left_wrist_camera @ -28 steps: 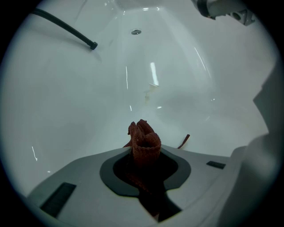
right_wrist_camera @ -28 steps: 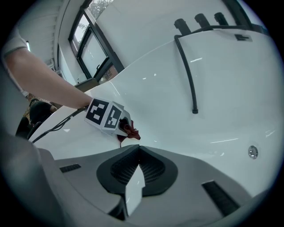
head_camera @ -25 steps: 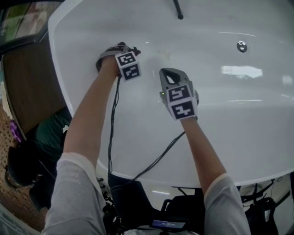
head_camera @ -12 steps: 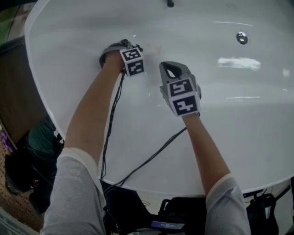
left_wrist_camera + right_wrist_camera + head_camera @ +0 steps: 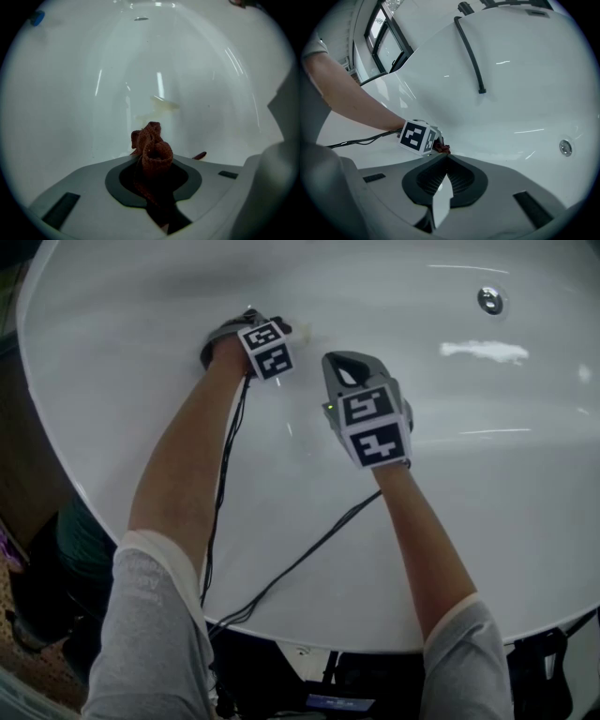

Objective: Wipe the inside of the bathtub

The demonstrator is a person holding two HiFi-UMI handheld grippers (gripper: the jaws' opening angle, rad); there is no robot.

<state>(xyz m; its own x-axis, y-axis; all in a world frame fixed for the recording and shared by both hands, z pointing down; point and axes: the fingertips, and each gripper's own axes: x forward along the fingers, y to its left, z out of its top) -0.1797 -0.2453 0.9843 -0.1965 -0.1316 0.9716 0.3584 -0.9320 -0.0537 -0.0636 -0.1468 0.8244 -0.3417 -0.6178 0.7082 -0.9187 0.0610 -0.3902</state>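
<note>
We see the white bathtub filling nearly the whole head view, its inner wall glossy with streaks of reflected light. Low on that wall is a red-brown cloth, bunched into a knot and sticking out past the tips of the left gripper. The jaws of that gripper are pressed in on the cloth from both sides, pinching it. Just beyond the cloth we make out a pale yellowish smear on the tub surface; whether the cloth touches the wall there we cannot tell.

The right gripper is beside the left one, a little nearer the person, over the tub's interior. Its jaws meet at the tips and we see nothing held between them.

Farther along the tub floor is the round metal drain, well apart from both grippers. In the right gripper view a black hose hangs down the far inner wall, and a dark-framed window shows beyond the rim. Black cables run from the grippers back along the person's bare forearms and over the near rim.
</note>
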